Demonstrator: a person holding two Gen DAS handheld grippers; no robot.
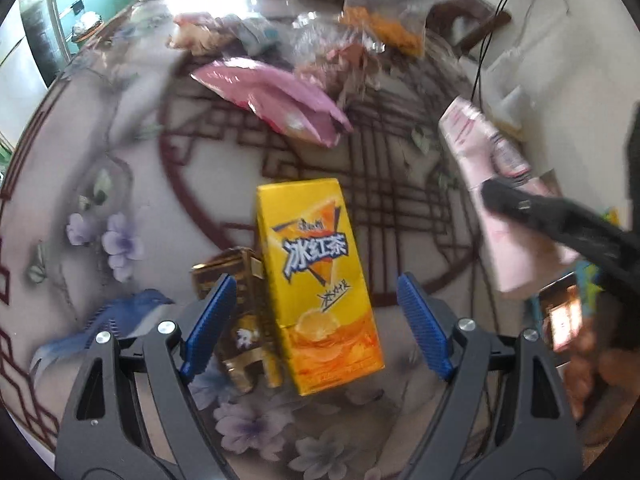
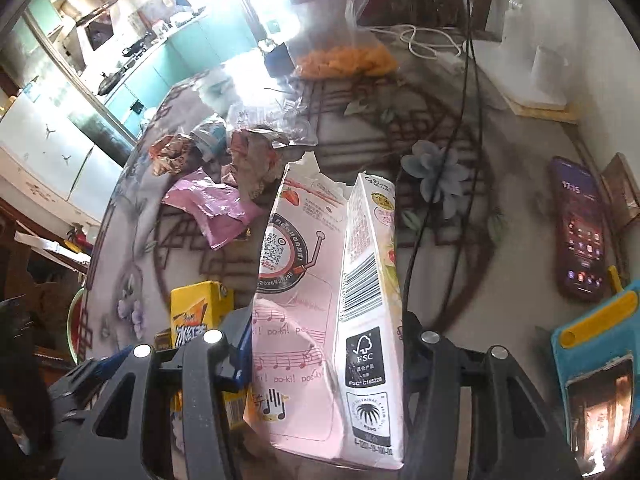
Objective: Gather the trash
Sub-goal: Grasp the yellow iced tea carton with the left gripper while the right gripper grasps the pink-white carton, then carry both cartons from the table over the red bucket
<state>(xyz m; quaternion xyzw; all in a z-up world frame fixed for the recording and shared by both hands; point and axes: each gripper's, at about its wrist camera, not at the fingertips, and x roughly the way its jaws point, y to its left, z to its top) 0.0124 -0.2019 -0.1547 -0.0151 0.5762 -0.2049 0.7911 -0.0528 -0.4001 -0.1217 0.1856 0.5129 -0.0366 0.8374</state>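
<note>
the right gripper [image 2: 326,364] is clamped on the pink box [image 2: 320,300], its fingers pressed against the two broad sides low down, with the torn top pointing away. the box looks like an opened, likely empty snack carton: light, thin card, already creased, so it should crush easily and wants only a mild squeeze across the flat faces, not the ragged mouth.

the left gripper [image 1: 316,324] stands wide apart around the yellow carton [image 1: 320,280], a blue pad [image 1: 210,312] on either side and neither touching it. the carton lies flat on the table [image 1: 100,140], with a gold box [image 1: 244,320] touching its left side, under the left pad. a drink carton like this is stiff if full, soft if drained; its waxy skin may slip, so take it across the narrow width at mid-body, minding that the gold box could get caught too.

beyond the yellow carton lie a pink wrapper [image 1: 276,100] and more crumpled trash [image 1: 208,36]. a phone [image 2: 580,232] sits well to the right of the pink box.
</note>
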